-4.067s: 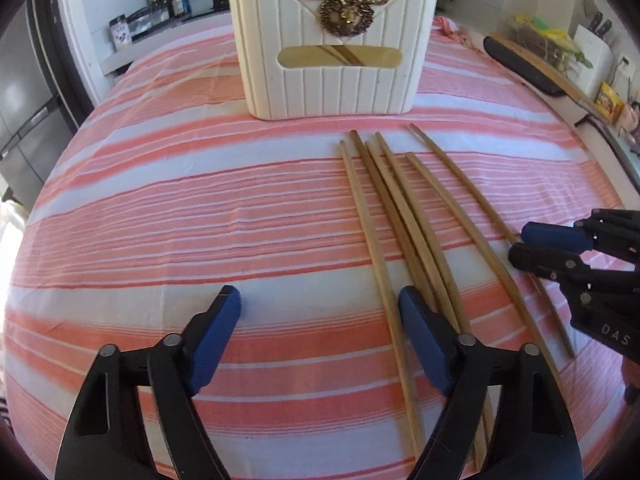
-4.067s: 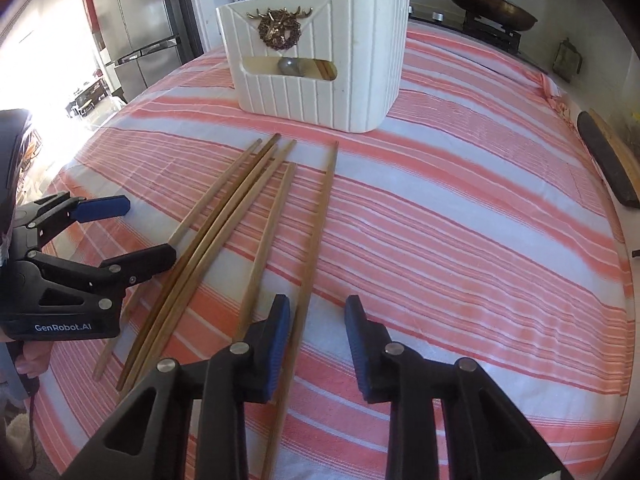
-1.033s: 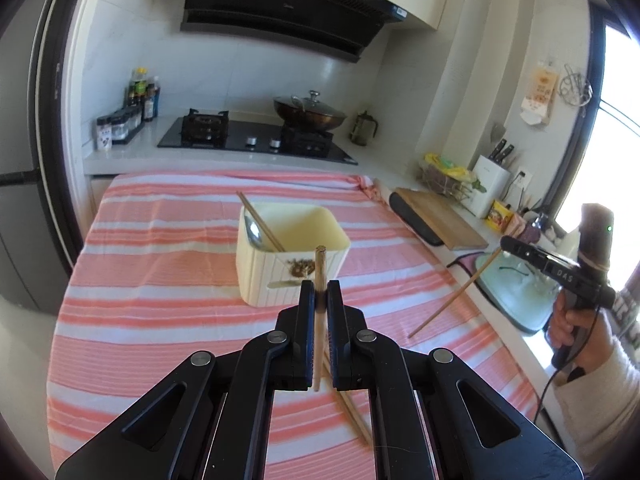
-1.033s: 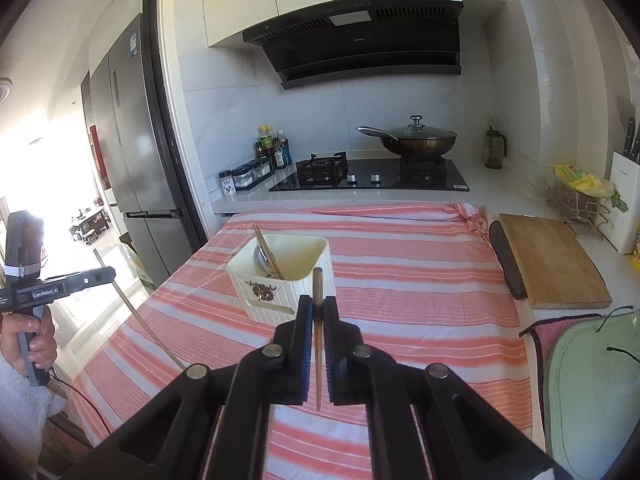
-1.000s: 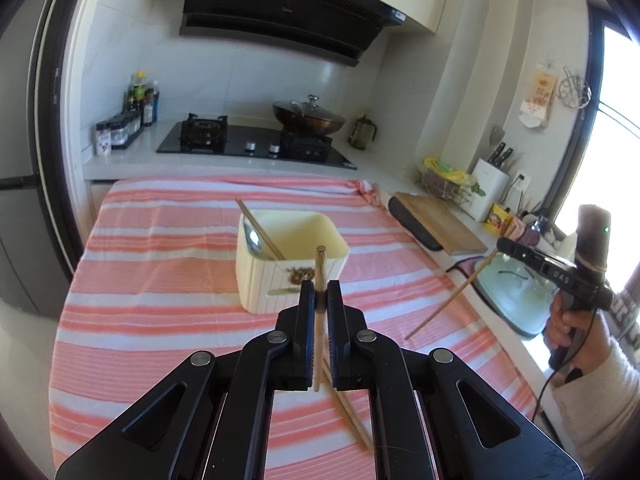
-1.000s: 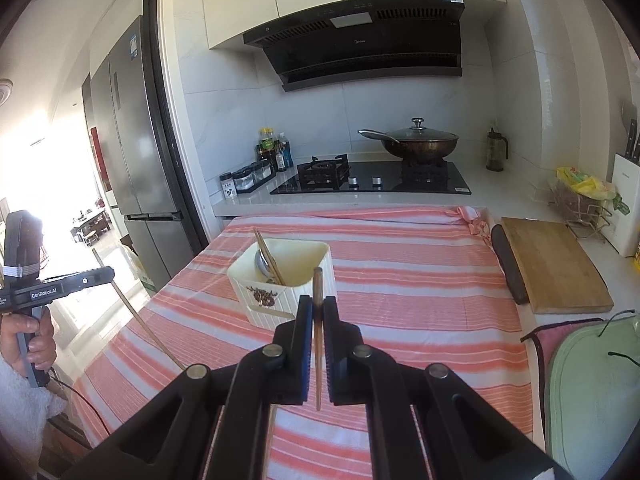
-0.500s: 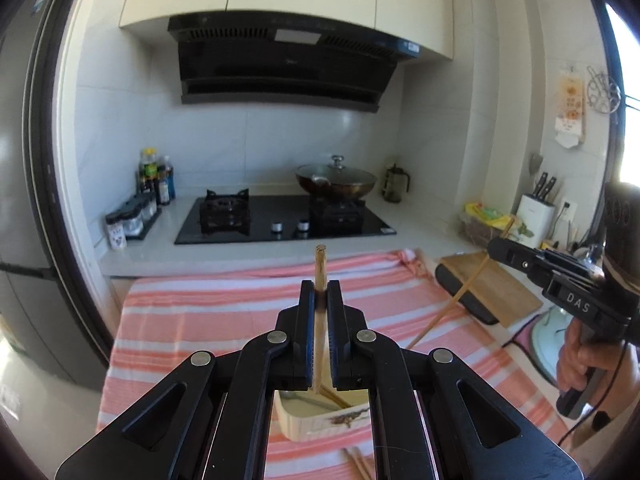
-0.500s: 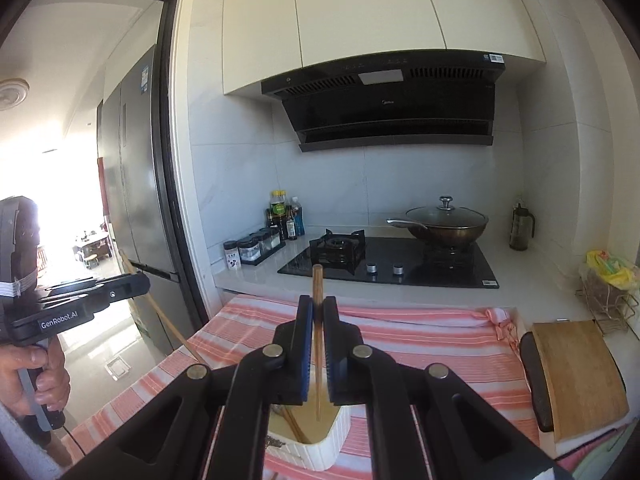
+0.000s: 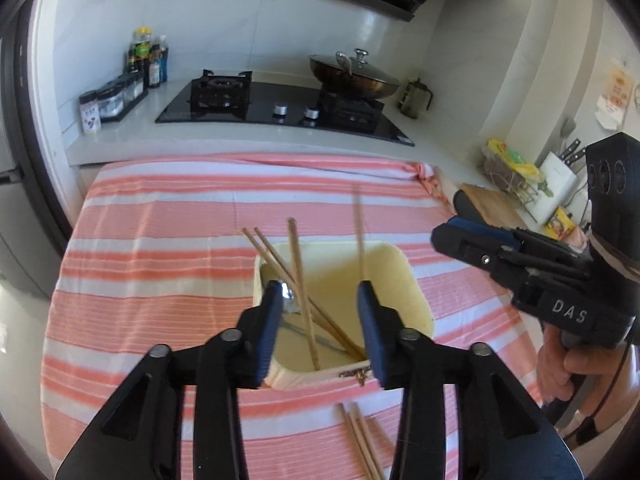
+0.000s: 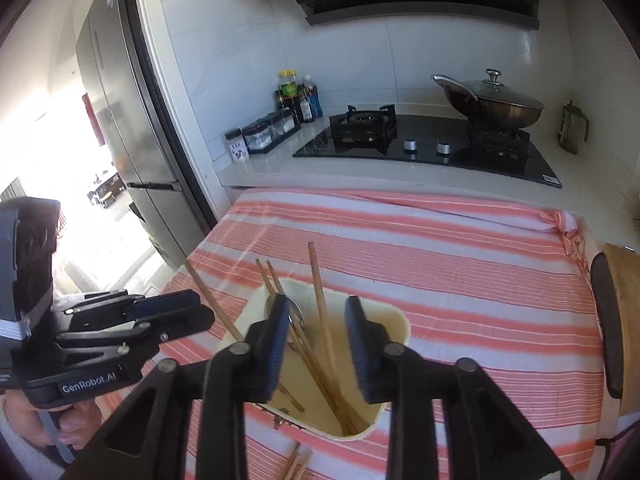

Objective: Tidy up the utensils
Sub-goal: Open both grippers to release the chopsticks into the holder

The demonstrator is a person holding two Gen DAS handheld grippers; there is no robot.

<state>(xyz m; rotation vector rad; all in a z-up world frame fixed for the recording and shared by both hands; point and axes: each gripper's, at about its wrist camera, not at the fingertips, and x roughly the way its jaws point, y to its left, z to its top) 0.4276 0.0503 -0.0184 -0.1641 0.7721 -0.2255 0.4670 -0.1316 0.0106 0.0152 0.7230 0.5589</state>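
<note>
A cream utensil holder [image 9: 418,294] stands on the striped cloth, and both grippers hover just above it. My left gripper [image 9: 320,326] has its jaws opening; a chopstick [image 9: 298,268] it no longer presses leans down inside the holder. Two more chopsticks [image 9: 268,254] and a spoon [image 9: 287,295] lie in there, and a blurred chopstick [image 9: 360,232] stands at the right side. My right gripper [image 10: 318,344] is opening too, over the holder [image 10: 400,322], with a loose chopstick [image 10: 320,300] slanting into it. Each view shows the other gripper [image 9: 440,236], [image 10: 202,310] alongside.
Three chopsticks [image 9: 360,440] lie on the cloth in front of the holder. Behind the table is a counter with a gas hob [image 9: 280,100], a lidded wok [image 9: 352,76] and bottles [image 9: 148,60]. A cutting board [image 10: 624,320] lies right, a fridge [image 10: 120,120] left.
Both grippers came forward and down over the holder with one chopstick each. Their jaws have parted and both chopsticks now drop loose into the holder.
</note>
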